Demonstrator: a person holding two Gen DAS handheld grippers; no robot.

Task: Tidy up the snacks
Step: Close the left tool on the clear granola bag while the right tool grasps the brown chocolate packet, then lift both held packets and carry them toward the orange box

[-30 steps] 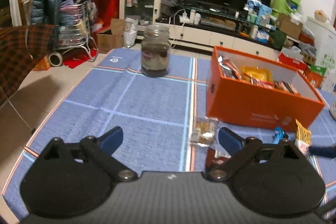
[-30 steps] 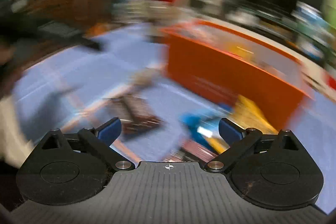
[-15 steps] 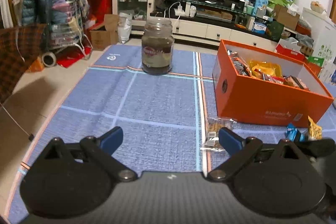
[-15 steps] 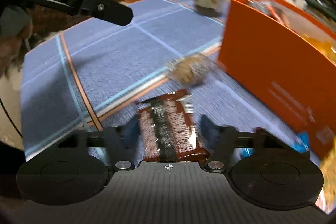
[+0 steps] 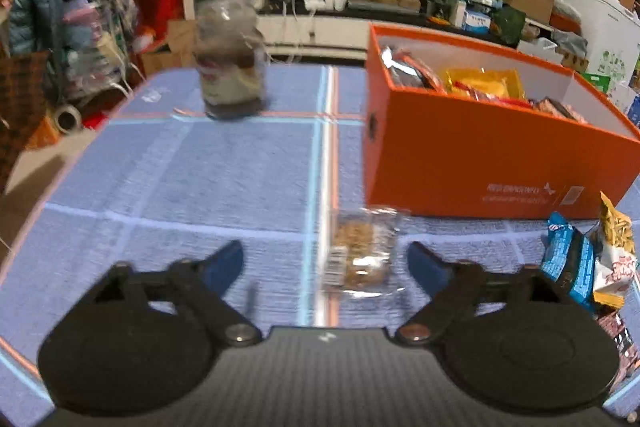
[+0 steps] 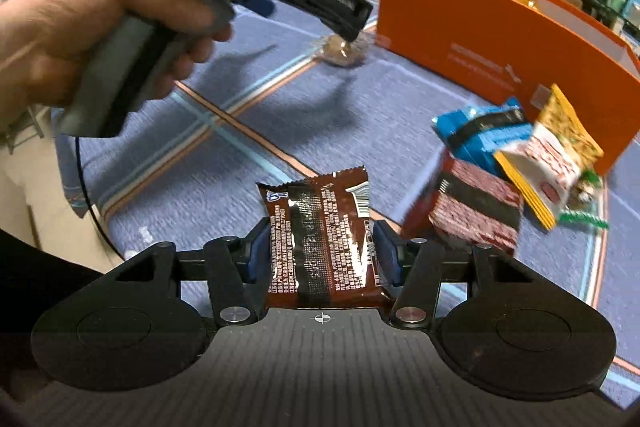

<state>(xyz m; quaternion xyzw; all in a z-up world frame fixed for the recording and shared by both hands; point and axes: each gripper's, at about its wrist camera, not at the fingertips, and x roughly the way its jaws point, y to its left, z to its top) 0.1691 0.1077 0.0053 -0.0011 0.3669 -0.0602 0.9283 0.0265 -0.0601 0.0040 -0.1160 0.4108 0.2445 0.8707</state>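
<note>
My right gripper [image 6: 320, 253] is shut on a dark brown snack packet [image 6: 322, 239] and holds it above the blue cloth. My left gripper [image 5: 326, 261] is open, with a clear packet of brown biscuits [image 5: 360, 255] lying on the cloth between its fingers; it also shows in the right wrist view [image 6: 342, 47], under the left gripper's tip. The orange box [image 5: 480, 155] with several snacks inside stands at the right. A blue packet [image 6: 480, 133], a yellow packet [image 6: 556, 155] and a dark red packet [image 6: 476, 207] lie in front of the box.
A glass jar [image 5: 232, 63] with dark contents stands at the far side of the table. The table's left edge [image 5: 24, 187] drops to the floor. The person's hand [image 6: 100, 27] holds the left gripper close at the right gripper's left.
My right gripper closed on the dark brown packet and lifted it. My left gripper moved to the right, over the clear biscuit packet.
</note>
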